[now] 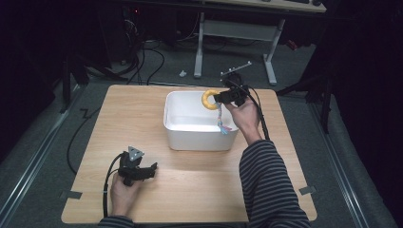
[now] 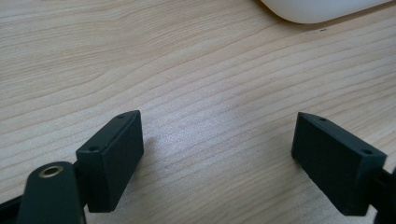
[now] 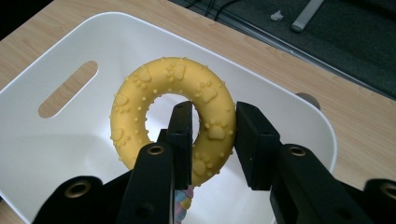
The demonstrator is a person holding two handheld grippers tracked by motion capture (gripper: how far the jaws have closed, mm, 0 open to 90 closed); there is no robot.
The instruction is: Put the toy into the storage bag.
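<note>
R gripper [image 3: 212,135] fingers clench the yellow ring toy [image 3: 173,116] over the white bin [image 1: 173,126], mid frame. Next, I think: lower, let go. L gripper [image 1: 151,169] fingers released, low left on the surface [image 1: 199,180].

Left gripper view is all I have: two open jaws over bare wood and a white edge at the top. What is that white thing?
Observer: A white bin in the middle of the table.
Operator: Is the other hand busy?
Observer: Yes. The right gripper is shut on a yellow ring toy, one jaw through its hole.
Operator: Where is the toy?
Observer: Over the bin's far right corner, with a pastel rope dangling into the bin.
</note>
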